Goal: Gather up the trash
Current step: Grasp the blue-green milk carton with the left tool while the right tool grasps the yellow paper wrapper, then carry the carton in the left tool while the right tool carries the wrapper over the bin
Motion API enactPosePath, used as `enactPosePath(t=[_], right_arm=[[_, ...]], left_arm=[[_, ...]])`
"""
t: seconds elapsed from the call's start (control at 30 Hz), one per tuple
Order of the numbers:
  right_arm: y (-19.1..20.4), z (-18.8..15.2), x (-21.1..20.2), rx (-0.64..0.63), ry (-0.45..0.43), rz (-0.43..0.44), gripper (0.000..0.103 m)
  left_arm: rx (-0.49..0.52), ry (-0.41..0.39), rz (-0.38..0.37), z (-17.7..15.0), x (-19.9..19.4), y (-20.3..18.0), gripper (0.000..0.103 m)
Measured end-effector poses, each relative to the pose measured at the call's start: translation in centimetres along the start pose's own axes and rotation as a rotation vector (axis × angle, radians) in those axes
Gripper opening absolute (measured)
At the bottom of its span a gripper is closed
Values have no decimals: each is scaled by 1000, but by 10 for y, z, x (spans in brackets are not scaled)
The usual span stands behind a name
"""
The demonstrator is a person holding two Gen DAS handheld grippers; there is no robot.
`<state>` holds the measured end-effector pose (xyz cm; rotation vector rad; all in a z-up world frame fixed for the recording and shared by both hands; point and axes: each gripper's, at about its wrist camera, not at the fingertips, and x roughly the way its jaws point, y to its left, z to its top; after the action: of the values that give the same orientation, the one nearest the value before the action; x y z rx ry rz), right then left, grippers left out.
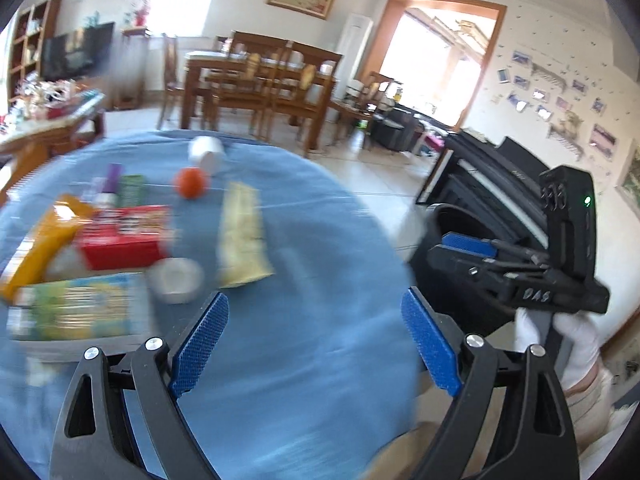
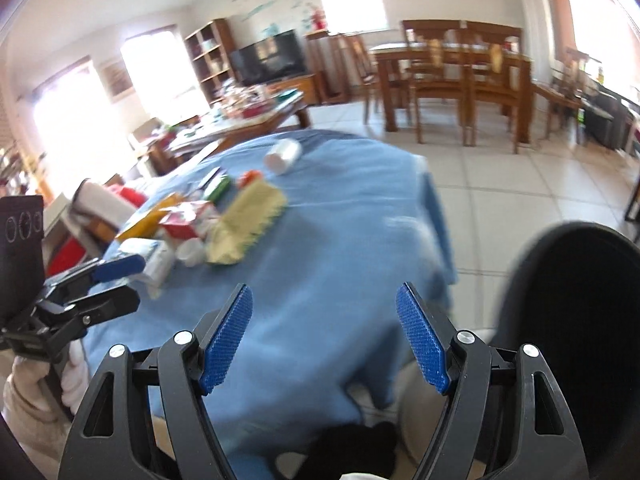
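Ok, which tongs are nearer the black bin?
Right. The right tongs hover just beside the black bin; the left tongs are over the blue cloth, farther from it.

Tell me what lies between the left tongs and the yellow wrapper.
Only bare blue tablecloth lies between left tongs and flat yellow wrapper, per the left wrist view.
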<state>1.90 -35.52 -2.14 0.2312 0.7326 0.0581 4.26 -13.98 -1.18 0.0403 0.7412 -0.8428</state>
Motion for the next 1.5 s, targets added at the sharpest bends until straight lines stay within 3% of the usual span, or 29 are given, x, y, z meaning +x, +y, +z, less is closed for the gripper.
enactPosePath(t=[0.3, 0.53, 0.77, 0.97, 1.03, 1.07, 1.1, 1.13, 1.23, 1.33, 1.5], right_arm=[[63, 22, 57, -57, 48, 66, 74], [89, 37, 97, -76, 77, 66, 74], [98, 50, 128, -80, 99, -4, 74], [96, 57, 157, -85, 131, -101, 74], [95, 58, 165, -90, 140, -116, 74], [95, 58, 168, -93, 144, -127, 74], [95, 57, 170, -95, 145, -132, 69], [94, 56, 173, -100, 155, -137, 55], [92, 54, 176, -97, 166, -129, 38], [90, 53, 172, -104, 151, -124, 28], [83, 49, 159, -86, 134, -91, 22]], left_arm=[[231, 133, 123, 7, -10, 80, 88], [402, 238, 50, 7, 15, 96, 87], [500, 277, 26, 2, 27, 103, 87], [496, 290, 43, -3, 32, 113, 84], [484, 284, 47, -3, 29, 114, 76], [472, 285, 43, -3, 27, 114, 66], [438, 291, 26, -2, 27, 118, 54], [410, 296, 9, -3, 26, 120, 50], [346, 276, 2, -6, 23, 120, 48], [293, 249, 3, -9, 19, 121, 48], [216, 184, 2, -11, 6, 116, 48]])
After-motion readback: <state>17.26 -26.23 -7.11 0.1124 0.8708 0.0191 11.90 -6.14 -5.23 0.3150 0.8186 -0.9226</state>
